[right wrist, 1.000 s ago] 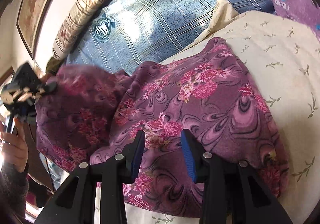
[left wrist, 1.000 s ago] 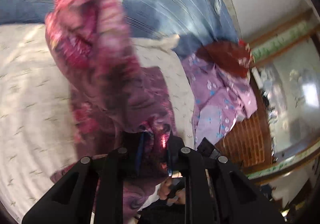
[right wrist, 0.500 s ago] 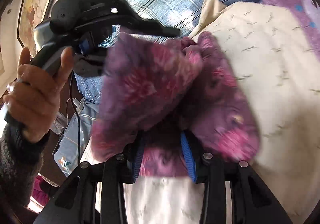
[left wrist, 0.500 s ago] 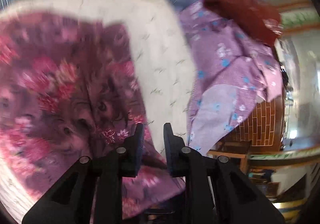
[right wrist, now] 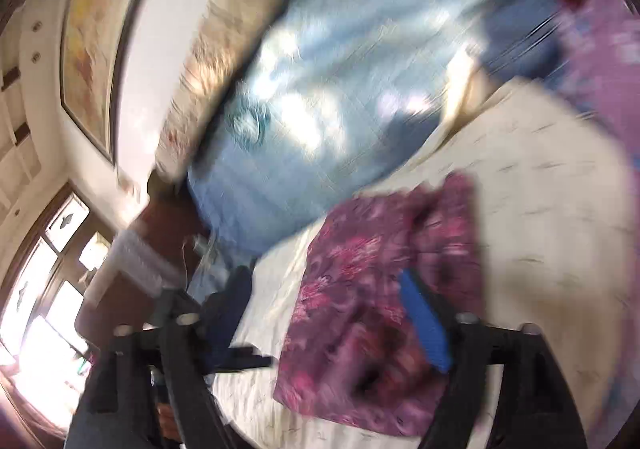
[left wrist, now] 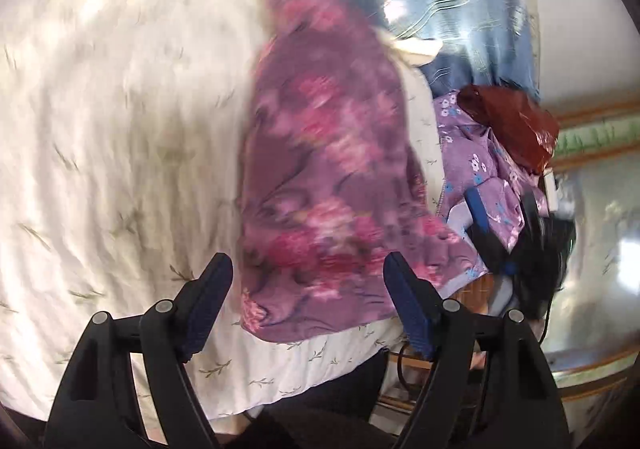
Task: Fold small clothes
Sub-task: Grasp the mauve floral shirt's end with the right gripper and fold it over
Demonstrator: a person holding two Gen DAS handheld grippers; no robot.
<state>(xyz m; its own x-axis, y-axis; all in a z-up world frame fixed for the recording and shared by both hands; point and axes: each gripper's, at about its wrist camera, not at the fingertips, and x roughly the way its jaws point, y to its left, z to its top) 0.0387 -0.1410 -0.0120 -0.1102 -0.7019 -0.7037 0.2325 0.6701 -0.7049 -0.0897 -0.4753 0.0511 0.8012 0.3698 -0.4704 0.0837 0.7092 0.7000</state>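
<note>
- My left gripper [left wrist: 306, 305] jaws have just been opening: wide now, gripping nothing
- My right gripper [right wrist: 332, 323] jaws likewise just opened, empty
- Purple floral garment [left wrist: 324, 169] lies folded on the cream bedsheet [left wrist: 120, 109] ahead of both jaws; looks released there to set the fold
- Its near hem sits just beyond my left jaws, close to the bed edge
- Open sheet left of it; lilac clothes pile [left wrist: 476, 169] crowds the right

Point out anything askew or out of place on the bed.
Nothing is damaged or spilled. The folded floral garment lies slightly slanted on the cream bedspread, near its front edge. A lilac garment and a red-brown one sit bunched, unfolded, beyond it.
</note>
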